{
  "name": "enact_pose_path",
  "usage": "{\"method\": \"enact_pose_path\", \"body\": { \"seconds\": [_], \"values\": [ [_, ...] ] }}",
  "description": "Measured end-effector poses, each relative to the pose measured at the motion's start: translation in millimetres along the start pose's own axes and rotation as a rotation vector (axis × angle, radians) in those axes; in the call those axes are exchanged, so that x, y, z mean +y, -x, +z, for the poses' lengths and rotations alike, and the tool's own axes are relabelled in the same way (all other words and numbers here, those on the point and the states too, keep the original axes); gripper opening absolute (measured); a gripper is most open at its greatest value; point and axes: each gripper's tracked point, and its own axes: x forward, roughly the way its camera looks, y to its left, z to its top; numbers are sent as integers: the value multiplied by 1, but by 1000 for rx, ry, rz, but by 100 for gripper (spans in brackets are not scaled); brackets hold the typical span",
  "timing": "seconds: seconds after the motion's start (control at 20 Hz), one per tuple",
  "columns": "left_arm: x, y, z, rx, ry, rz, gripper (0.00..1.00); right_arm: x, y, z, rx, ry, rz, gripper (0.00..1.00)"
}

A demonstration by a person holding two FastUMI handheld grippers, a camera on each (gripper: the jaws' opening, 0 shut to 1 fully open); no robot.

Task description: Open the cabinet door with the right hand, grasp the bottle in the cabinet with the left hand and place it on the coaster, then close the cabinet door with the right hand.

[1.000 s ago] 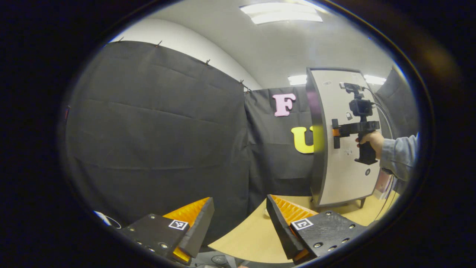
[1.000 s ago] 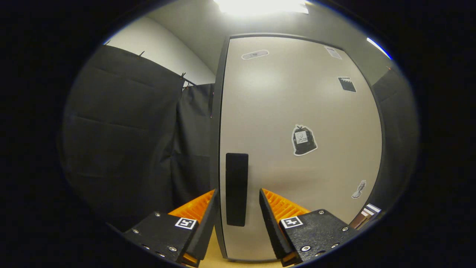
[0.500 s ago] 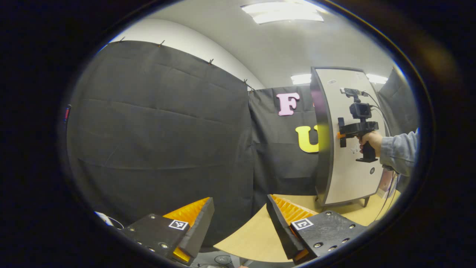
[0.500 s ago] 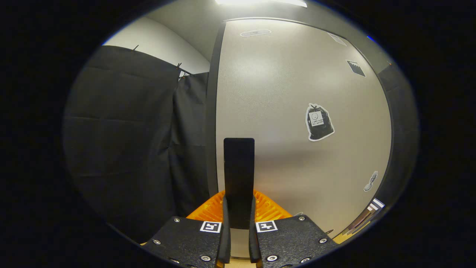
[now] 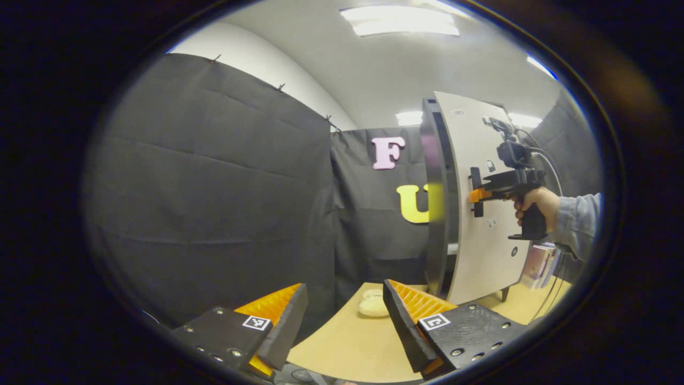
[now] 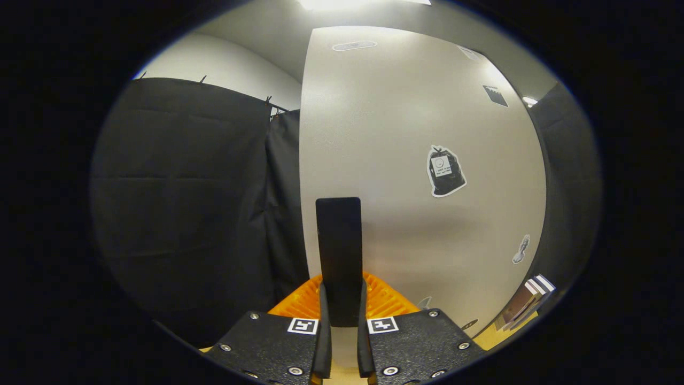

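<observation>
In the right gripper view my right gripper [image 6: 340, 315] is shut on the black vertical door handle [image 6: 338, 251] of the pale cabinet door [image 6: 417, 160]. The left gripper view has the same door [image 5: 483, 224] swung a little away from the dark cabinet body [image 5: 439, 203], with the right gripper [image 5: 474, 193] held by a hand [image 5: 537, 203] clamped on the handle. My left gripper [image 5: 344, 315] hangs open over the table's near edge with nothing between its fingers. A pale round coaster [image 5: 373, 305] lies on the wooden table [image 5: 352, 342] in front of the cabinet. The cabinet's inside is hidden.
Black cloth walls the booth on the left and behind. Books or boxes [image 5: 537, 262] stand beside the cabinet on the far right, also at the lower right as books [image 6: 526, 302] in the right gripper view. The cabinet stands on short legs [image 5: 504, 293].
The right gripper moved onto the handle, shut on it, then pulled the door partly open. The left gripper shifted slightly, bringing the coaster into sight.
</observation>
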Motion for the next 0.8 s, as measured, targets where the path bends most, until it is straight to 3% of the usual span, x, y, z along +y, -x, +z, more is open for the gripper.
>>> {"method": "enact_pose_path", "body": {
  "seconds": [0.3, 0.4, 0.45, 0.5, 0.8],
  "values": [
    [-46, -16, -5, 2, 19, -110, 81, -2, 17, -2, 23, -14, 32, 19],
    [-56, -20, -4, 4, 23, -122, 81, -3, 28, 0, 29, -14, 49, 19],
    [-63, -22, -3, 4, 29, -130, 89, -4, 34, 1, 32, -12, 58, 19],
    [-70, -22, -2, 3, 33, -139, 81, -5, 40, 1, 35, -11, 68, 19],
    [-106, -9, 13, -18, 12, -194, 84, -13, 62, 1, 35, -18, 100, 19]
  ]
}}
